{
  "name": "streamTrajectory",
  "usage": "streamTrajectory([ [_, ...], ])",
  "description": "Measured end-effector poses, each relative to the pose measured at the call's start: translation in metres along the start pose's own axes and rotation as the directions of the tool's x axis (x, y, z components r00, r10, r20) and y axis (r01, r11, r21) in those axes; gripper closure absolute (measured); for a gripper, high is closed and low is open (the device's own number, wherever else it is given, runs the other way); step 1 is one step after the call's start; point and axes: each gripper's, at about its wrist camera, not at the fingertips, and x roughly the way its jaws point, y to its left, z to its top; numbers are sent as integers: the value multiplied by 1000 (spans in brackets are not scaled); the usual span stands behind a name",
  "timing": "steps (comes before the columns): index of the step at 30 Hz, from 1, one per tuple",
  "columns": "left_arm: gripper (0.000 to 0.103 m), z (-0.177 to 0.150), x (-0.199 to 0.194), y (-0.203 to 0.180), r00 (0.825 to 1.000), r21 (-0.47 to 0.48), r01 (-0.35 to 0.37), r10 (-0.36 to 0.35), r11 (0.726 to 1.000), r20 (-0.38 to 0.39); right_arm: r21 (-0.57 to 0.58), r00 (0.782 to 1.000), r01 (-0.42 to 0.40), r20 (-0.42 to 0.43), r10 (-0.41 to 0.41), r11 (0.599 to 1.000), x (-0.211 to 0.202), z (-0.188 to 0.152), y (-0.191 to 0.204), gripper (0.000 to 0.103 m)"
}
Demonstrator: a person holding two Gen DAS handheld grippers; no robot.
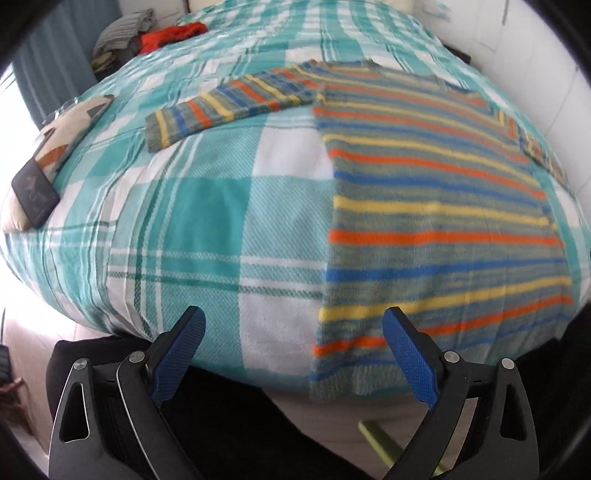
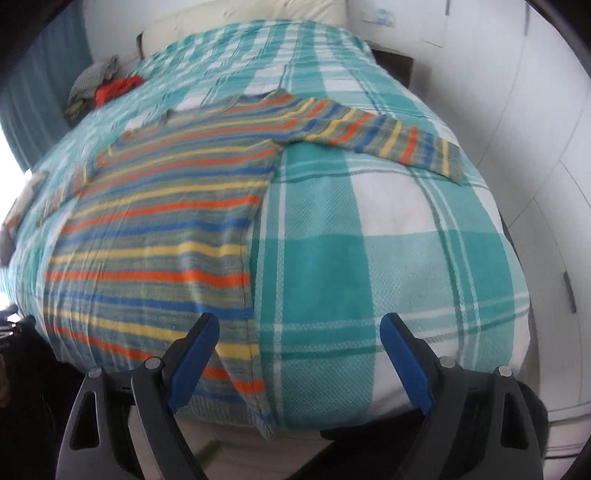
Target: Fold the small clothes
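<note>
A striped sweater [image 1: 436, 206] in grey, orange, yellow and blue lies flat on the bed, hem at the near edge, with one sleeve [image 1: 229, 107] stretched out to the left. It also shows in the right wrist view [image 2: 159, 236], with its other sleeve [image 2: 388, 140] stretched to the right. My left gripper [image 1: 293, 332] is open and empty above the near bed edge, by the sweater's left hem corner. My right gripper [image 2: 299, 339] is open and empty by the sweater's right hem corner.
The bed carries a teal and white plaid blanket [image 1: 207, 229]. A patterned cushion [image 1: 70, 122] and a dark phone-like object [image 1: 35, 194] lie at the bed's left edge. A pile of grey and red clothes [image 1: 155, 33] sits at the far left. White cupboard doors [image 2: 535, 129] stand on the right.
</note>
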Motion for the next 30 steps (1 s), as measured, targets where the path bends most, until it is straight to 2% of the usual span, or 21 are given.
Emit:
streamTrajectory([
  [3, 4, 24, 14, 12, 998, -82, -30, 35, 996, 58, 47, 997, -12, 83, 8, 999, 2, 14, -2, 15],
  [6, 4, 44, 34, 18, 993, -115, -57, 69, 992, 98, 49, 991, -7, 135, 0, 999, 14, 33, -1, 15],
  [8, 4, 49, 48, 20, 993, -109, -69, 79, 992, 92, 67, 985, 20, 168, -31, 998, 22, 45, -5, 13],
  [10, 4, 47, 64, 21, 996, -99, -71, 76, 993, 47, 69, 981, 54, 185, -66, 996, 36, 49, -12, 10],
  [11, 1, 44, 72, 22, 998, -99, -61, 63, 993, 23, 72, 982, 71, 167, -83, 995, 48, 47, -16, 10],
  [12, 0, 37, 76, 24, 998, -107, -47, 51, 993, 34, 77, 988, 77, 125, -87, 994, 62, 43, -21, 10],
  [14, 0, 27, 74, 27, 994, -130, -18, 31, 991, 101, 98, 997, 75, 23, -78, 992, 90, 29, -30, 7],
  [16, 0, 28, 74, 26, 995, -137, -23, 36, 990, 96, 85, 995, 72, 65, -77, 994, 90, 25, -27, 0],
  [19, 0, 27, 74, 27, 994, -143, -18, 33, 990, 103, 43, 991, 111, 67, -114, 993, 96, 23, -18, 0],
  [30, 0, 27, 75, 27, 996, -110, -21, 31, 994, 89, 50, 989, 117, 87, -121, 992, 98, 17, -18, 0],
])
